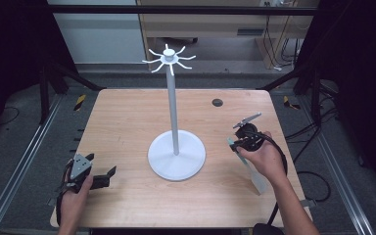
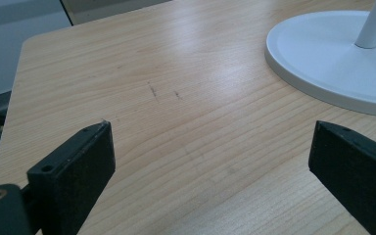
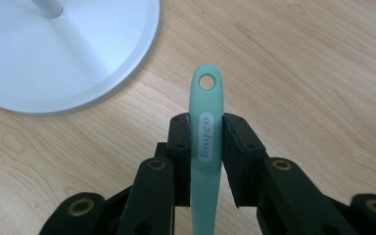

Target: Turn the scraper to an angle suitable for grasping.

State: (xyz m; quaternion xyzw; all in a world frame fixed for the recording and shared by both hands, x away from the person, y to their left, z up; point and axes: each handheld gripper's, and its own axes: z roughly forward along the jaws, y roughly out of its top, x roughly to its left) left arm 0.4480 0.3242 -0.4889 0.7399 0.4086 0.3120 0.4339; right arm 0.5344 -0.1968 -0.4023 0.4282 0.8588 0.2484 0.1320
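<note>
Pinched between the pads of the right tool [image 3: 206, 142] is a mint-green spatula handle [image 3: 206, 122], held above the desk [image 1: 127, 127] just right of the white hook stand's base [image 1: 176, 155], while the left tool [image 1: 104, 178] is kept spread near the front-left corner.

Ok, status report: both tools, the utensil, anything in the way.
Right tool shut on teal utensil handle, hanging hole clear of jaws. Left tool open, empty, low over table. White hook stand centre table; path clear.

Wooden table [image 1: 127, 127] — white stand [image 1: 176, 154] resting centrally
</note>
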